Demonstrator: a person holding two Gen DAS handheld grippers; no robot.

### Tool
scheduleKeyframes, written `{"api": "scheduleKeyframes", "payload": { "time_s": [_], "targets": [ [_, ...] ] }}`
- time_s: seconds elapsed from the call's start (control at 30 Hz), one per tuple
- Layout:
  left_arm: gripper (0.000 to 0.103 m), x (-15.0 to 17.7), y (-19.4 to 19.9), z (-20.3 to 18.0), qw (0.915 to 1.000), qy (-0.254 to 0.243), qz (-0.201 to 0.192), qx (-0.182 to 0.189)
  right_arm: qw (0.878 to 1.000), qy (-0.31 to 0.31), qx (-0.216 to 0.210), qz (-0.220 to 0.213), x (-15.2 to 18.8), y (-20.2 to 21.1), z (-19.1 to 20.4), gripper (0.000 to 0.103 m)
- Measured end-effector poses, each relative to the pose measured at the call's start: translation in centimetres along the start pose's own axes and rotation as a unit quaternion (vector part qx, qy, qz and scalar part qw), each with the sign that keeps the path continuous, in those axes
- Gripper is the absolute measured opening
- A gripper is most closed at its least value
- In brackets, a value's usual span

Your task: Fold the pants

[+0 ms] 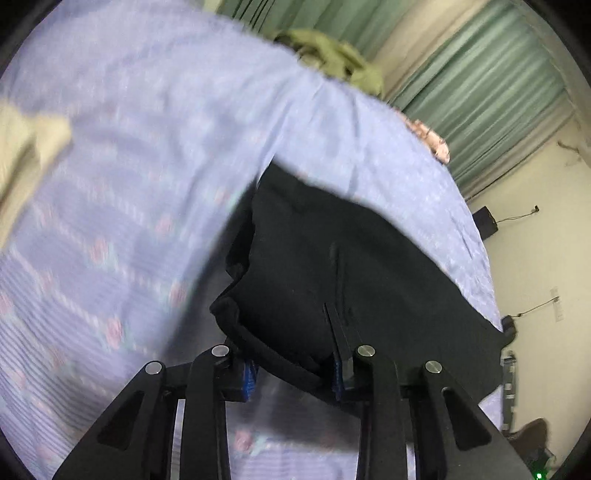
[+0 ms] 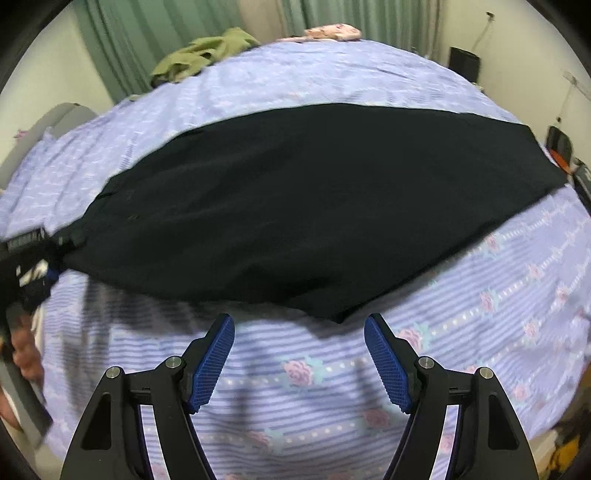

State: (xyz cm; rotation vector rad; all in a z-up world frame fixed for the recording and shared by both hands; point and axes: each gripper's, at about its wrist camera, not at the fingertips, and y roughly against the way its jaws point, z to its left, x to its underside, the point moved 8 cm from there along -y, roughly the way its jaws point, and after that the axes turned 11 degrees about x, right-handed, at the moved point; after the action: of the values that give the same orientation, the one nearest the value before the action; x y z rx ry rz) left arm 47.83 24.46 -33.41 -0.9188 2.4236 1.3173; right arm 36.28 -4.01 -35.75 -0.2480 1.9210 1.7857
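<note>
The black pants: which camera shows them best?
The right wrist view: the black pants spread nearly whole across the floral sheet. The left wrist view shows only one bunched end, draped over the left gripper.

One black pants [image 2: 295,206], one olive garment [image 2: 203,55], two grippers, one bedsheet [image 2: 480,332].

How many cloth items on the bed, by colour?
Black: 1, the pants
Olive green: 1, a crumpled garment at the far edge
Pink patterned: 1, a cloth at the far edge
Beige: 1, a blurred cloth seen only in the left wrist view
Total: 4, all lying on the lilac floral bedsheet, itself not counted.
</note>
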Motion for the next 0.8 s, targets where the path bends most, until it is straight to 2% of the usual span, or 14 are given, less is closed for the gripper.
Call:
{"api": "scheduleKeyframes", "payload": {
  "time_s": [0.2, 0.27, 0.37, 0.53, 0.6, 0.73, 0.77, 0.8],
  "targets": [
    [0.030, -2.2, -0.3, -3.9, 0.9938, -0.078, -0.045, -0.066, 0.999, -0.025, -0.038, 0.001, -0.8, -0.8, -1.6, 0.073],
    [0.029, -2.6, -0.9, -4.5, 0.9920, -0.090, -0.049, -0.074, 0.999, -0.022, -0.047, 0.003, -1.2, -1.3, -2.1, 0.066],
    [0.029, -2.7, -1.2, -4.5, 0.9908, -0.098, -0.050, -0.079, 0.997, -0.012, -0.074, 0.009, -1.9, -1.8, -2.0, 0.064],
    [0.029, -2.8, -1.3, -4.3, 0.9903, -0.100, -0.047, -0.085, 0.990, 0.001, -0.132, 0.048, -1.9, -3.9, -0.8, 0.064],
    [0.029, -2.7, -1.3, -3.7, 0.9905, -0.096, -0.043, -0.088, 0.990, 0.011, -0.135, 0.049, -2.1, -4.6, -0.5, 0.061],
    [0.029, -1.9, -1.4, -2.3, 0.9891, -0.100, -0.030, -0.103, 0.989, 0.057, -0.135, 0.005, -3.4, -3.4, 0.7, 0.060],
    [0.029, -1.5, -1.5, -2.0, 0.9886, -0.101, -0.025, -0.108, 0.988, 0.065, -0.136, 0.010, -3.4, -3.8, 0.8, 0.059],
    [0.029, -0.9, -1.6, -1.5, 0.9876, -0.103, -0.019, -0.116, 0.988, 0.071, -0.136, 0.022, -3.0, -4.3, 0.8, 0.052]
  ]
}}
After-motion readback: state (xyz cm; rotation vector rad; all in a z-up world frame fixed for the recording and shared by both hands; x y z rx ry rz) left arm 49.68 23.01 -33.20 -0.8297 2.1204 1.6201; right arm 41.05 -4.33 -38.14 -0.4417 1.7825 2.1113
